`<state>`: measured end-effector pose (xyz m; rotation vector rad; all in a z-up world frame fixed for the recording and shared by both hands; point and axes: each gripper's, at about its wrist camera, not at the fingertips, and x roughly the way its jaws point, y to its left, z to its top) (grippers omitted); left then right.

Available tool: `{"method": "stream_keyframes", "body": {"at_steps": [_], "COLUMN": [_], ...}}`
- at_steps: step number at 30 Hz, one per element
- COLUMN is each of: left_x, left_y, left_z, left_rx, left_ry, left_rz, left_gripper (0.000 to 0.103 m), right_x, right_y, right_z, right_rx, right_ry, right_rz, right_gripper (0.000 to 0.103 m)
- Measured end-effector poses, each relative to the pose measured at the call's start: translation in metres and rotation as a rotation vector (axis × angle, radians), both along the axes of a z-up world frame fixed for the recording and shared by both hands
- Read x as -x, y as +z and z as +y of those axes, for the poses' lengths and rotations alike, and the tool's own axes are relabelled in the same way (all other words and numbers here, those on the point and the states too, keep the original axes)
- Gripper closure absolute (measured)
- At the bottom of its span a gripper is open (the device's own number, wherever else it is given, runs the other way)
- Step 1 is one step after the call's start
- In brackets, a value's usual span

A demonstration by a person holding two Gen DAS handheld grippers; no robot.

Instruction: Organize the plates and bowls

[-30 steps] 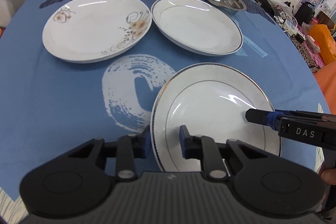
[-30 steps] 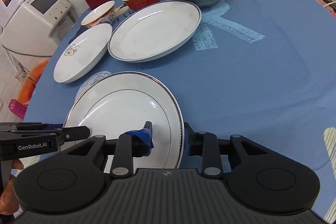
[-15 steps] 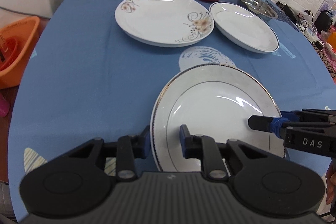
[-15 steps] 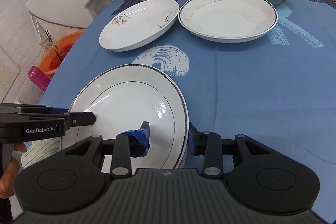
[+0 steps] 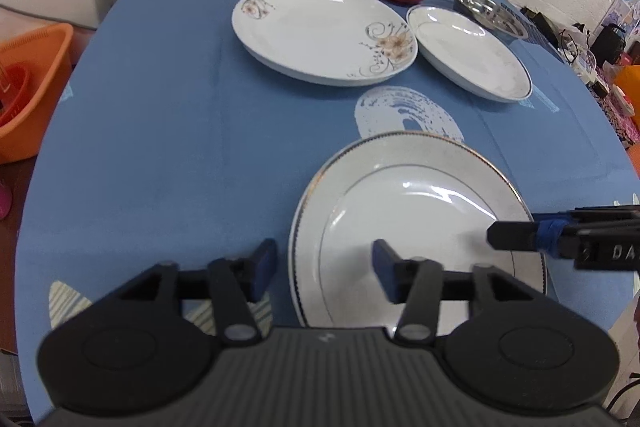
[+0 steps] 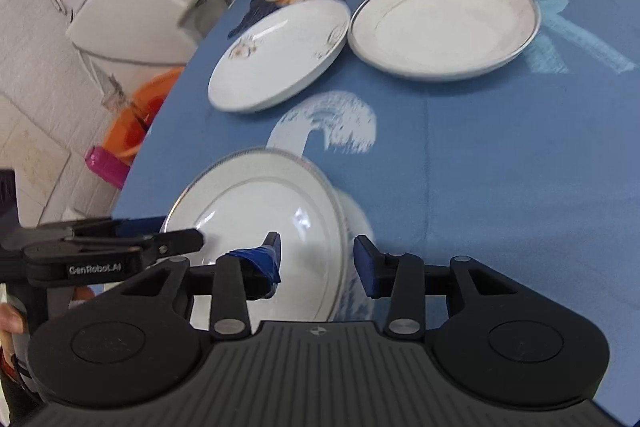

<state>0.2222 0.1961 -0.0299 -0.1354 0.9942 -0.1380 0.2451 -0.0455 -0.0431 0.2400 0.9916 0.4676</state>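
Both fisheye cameras sat just behind their own gripper fingers, low and close over the near edge of the blue table (image 5: 168, 131), facing across it toward the far wall. The left wrist view looked from the left, the right wrist view from the right. Both shared the gold-rimmed plate (image 5: 404, 211) (image 6: 256, 203) up close, and each caught the other gripper at its side edge.

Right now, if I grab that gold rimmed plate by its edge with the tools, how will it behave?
The gold rimmed plate looks like glazed ceramic, so it is probably stiff and breakable. Its glossy surface shows glare, so it may slip in the left tool. Held by one edge, it would likely droop.
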Motion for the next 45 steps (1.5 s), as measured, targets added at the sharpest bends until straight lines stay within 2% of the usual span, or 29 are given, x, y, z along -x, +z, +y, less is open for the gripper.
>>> {"method": "stream_keyframes", "body": {"at_steps": [3, 7, 10, 14, 16, 18, 21, 25, 28, 31, 34, 38, 41, 45], "left_x": [-0.003, -0.024, -0.047, -0.086, -0.109, -0.135, -0.155, -0.158, -0.164, -0.163, -0.162, -0.168, -0.177, -0.183], "left_y": [0.015, 0.041, 0.058, 0.066, 0.069, 0.073, 0.082, 0.088, 0.084, 0.07, 0.052, 0.038, 0.032, 0.022], "left_z": [0.017, 0.028, 0.003, -0.042, -0.064, -0.085, -0.087, -0.049, -0.012, 0.02, 0.043, 0.052, 0.046, 0.038], "left_rx": [-0.009, 0.027, 0.079, 0.17, 0.159, 0.112, 0.049, -0.034, -0.072, -0.047, -0.003, 0.052, 0.059, 0.07], "left_ry": [0.036, 0.062, 0.012, -0.053, -0.053, -0.057, -0.036, 0.047, 0.138, 0.184, 0.205, 0.194, 0.173, 0.142], "left_rz": [-0.04, -0.071, -0.069, -0.028, -0.019, -0.015, -0.043, -0.097, -0.074, -0.02, 0.031, 0.068, 0.075, 0.087], "left_gripper": [0.043, 0.043, 0.043, 0.043, 0.043, 0.043, 0.043, 0.042, 0.042, 0.042, 0.042, 0.042, 0.042, 0.042], "right_x": [-0.015, -0.048, -0.07, -0.096, -0.105, -0.112, -0.113, -0.131, -0.156, -0.183, -0.208, -0.227, -0.23, -0.223], "right_y": [0.022, 0.035, 0.038, 0.035, 0.034, 0.033, 0.037, 0.048, 0.052, 0.049, 0.034, 0.018, 0.01, 0.001], "right_z": [-0.028, -0.058, -0.073, -0.084, -0.088, -0.094, -0.098, -0.058, -0.005, 0.052, 0.089, 0.104, 0.109, 0.112], "right_rx": [0.015, 0.047, 0.089, 0.099, 0.106, 0.09, 0.017, -0.018, 0.0, 0.069, 0.159, 0.224, 0.224, 0.258], "right_ry": [-0.072, -0.152, -0.193, -0.179, -0.186, -0.199, -0.174, -0.08, 0.03, 0.144, 0.209, 0.204, 0.229, 0.247], "right_rz": [-0.071, -0.084, -0.099, -0.085, -0.085, -0.072, -0.056, -0.09, -0.098, -0.117, -0.084, -0.068, -0.018, -0.001], "right_gripper": [0.078, 0.078, 0.077, 0.076, 0.076, 0.076, 0.075, 0.072, 0.072, 0.073, 0.073, 0.072, 0.069, 0.068]}}
